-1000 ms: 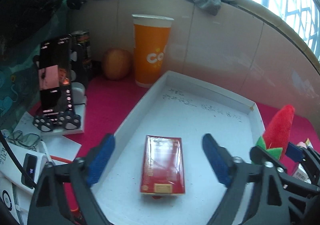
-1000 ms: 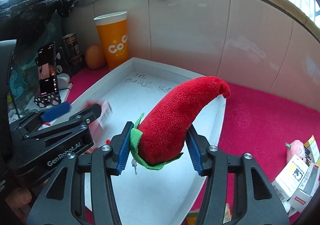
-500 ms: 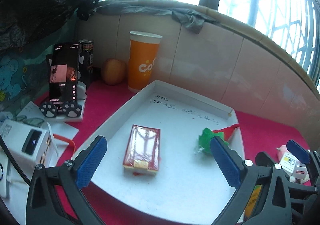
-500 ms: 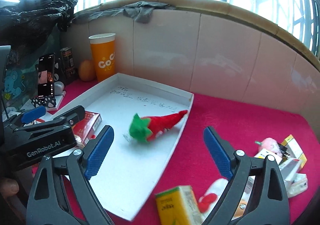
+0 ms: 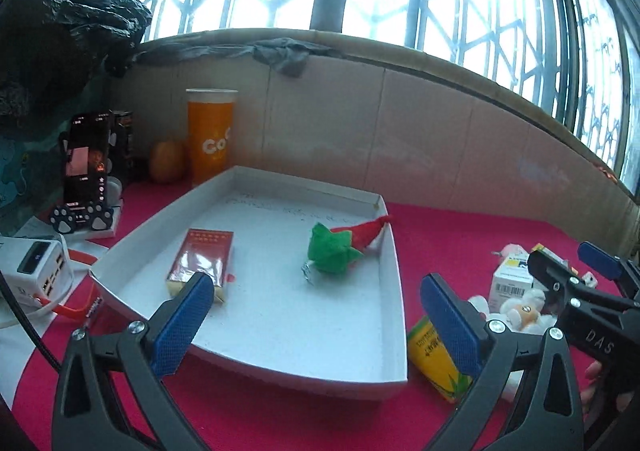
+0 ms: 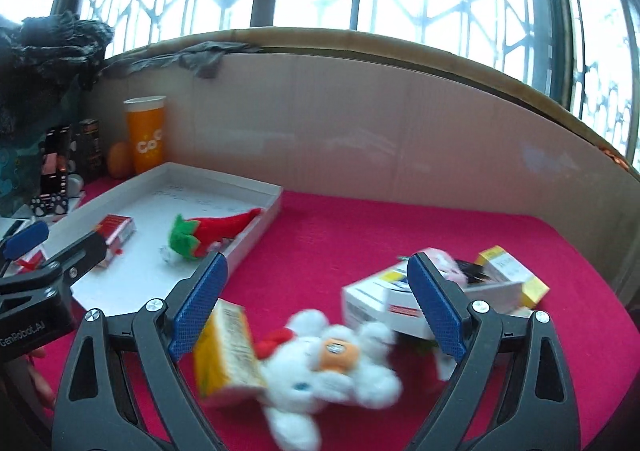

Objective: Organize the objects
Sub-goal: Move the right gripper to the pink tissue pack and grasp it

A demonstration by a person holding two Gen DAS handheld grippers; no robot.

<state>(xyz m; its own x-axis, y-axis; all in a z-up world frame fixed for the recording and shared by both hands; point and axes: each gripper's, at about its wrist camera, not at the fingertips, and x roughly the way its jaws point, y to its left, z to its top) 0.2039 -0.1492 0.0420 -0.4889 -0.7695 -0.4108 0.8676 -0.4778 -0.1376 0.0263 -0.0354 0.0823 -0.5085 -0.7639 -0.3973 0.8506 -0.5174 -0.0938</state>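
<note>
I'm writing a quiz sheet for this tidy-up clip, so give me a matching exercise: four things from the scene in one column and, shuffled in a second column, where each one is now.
Things:
1. red box
2. plush chili
3. white plush toy
4. orange cup

Places:
A. on the red cloth, between the right gripper's open fingers
B. upright by the wall, behind the tray
C. in the tray, left part
D. in the tray, against its right wall

Pairs: 1-C, 2-D, 3-A, 4-B

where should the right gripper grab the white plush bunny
Across the soft round body of the white plush bunny, from above. The right gripper, open, already straddles it. Its limbs are thin and floppy, and the yellow box touches its left side, so stay central.
</note>
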